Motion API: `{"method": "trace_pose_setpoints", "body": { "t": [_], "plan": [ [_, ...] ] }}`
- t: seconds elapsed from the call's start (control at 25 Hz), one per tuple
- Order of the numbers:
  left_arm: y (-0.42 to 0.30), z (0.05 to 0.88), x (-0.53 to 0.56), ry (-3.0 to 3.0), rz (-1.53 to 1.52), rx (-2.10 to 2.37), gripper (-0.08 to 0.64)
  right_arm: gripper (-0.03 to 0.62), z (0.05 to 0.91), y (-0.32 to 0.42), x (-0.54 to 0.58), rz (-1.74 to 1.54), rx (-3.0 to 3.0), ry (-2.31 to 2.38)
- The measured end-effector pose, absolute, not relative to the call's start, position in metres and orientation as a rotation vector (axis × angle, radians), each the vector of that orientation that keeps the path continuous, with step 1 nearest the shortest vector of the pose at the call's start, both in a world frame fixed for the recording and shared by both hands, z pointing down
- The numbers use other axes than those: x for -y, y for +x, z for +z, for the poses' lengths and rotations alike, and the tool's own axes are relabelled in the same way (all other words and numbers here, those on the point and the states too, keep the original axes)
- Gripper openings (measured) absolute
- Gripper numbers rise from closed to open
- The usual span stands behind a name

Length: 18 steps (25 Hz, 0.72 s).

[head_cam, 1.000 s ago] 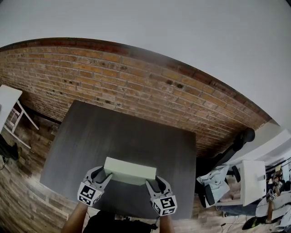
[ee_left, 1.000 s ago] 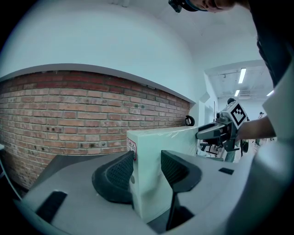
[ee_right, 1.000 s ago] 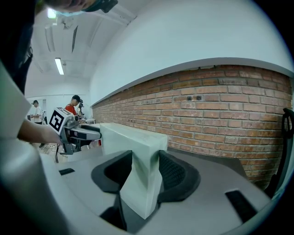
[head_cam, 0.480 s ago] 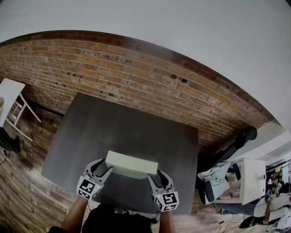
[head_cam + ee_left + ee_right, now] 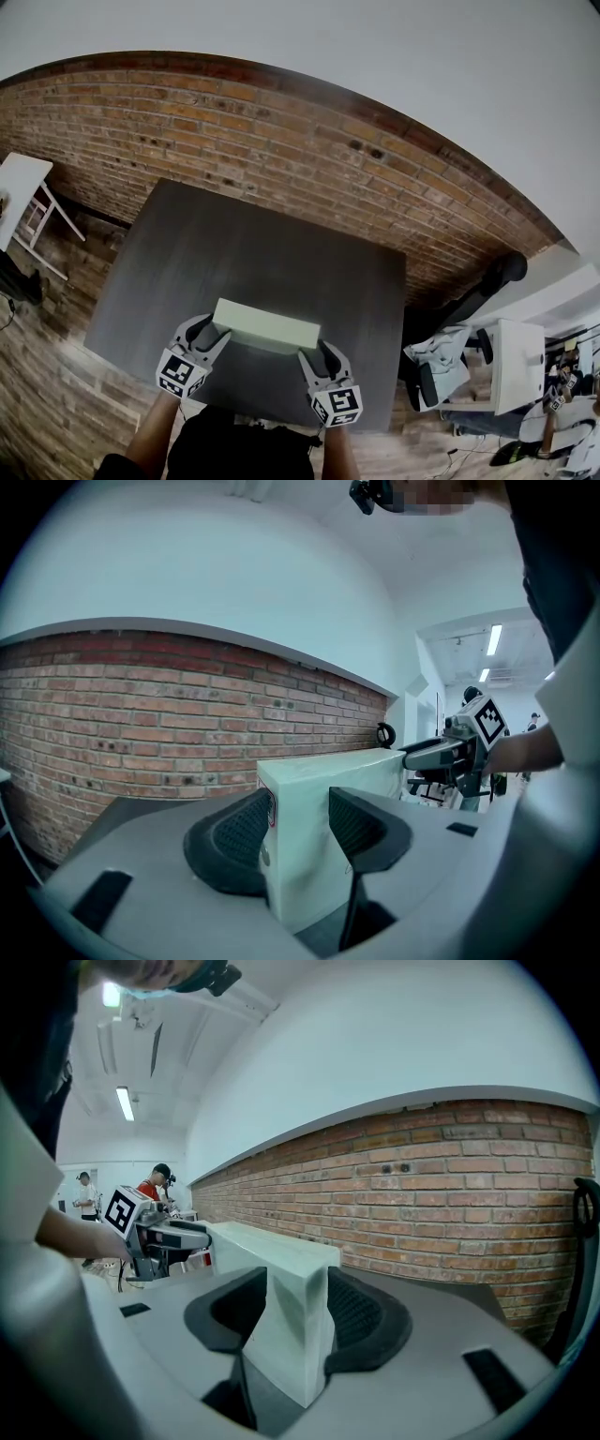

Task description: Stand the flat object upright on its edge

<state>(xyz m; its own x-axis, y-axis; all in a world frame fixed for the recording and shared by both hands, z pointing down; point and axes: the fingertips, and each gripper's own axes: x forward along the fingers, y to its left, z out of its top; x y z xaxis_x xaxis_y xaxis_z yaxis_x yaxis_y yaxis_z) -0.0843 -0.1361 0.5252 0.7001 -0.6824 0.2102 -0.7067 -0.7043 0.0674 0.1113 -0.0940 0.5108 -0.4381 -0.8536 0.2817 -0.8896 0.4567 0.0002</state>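
A flat pale green box [image 5: 265, 326] stands on its long edge on the dark grey table [image 5: 244, 244], close to the near side. My left gripper [image 5: 214, 331] is shut on the box's left end, and in the left gripper view both pads [image 5: 246, 829] press the box [image 5: 305, 855]. My right gripper [image 5: 314, 352] sits around the right end. Its jaws have just been opening. In the right gripper view the box [image 5: 292, 1283] is still between them. It rests against the right pad [image 5: 352, 1314], with a dark gap on the other side.
A brick wall [image 5: 281, 141] runs behind the table. A white stool [image 5: 23, 202] stands at the far left on the wood floor. Desks, chairs and gear [image 5: 487, 366] crowd the right side. People [image 5: 155, 1183] stand far off in the room.
The box and both grippers stay where they were at the near table edge. Only the head view has shifted slightly.
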Motion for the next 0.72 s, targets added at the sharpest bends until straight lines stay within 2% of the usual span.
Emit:
{"method": "trace_pose_setpoints", "body": {
  "t": [0.72],
  "plan": [
    [-0.094, 0.511, 0.118, 2.751, 0.234, 1.221, 0.202, 0.215, 0.483, 0.109, 0.079, 0.130, 2.506, 1.502]
  ]
}}
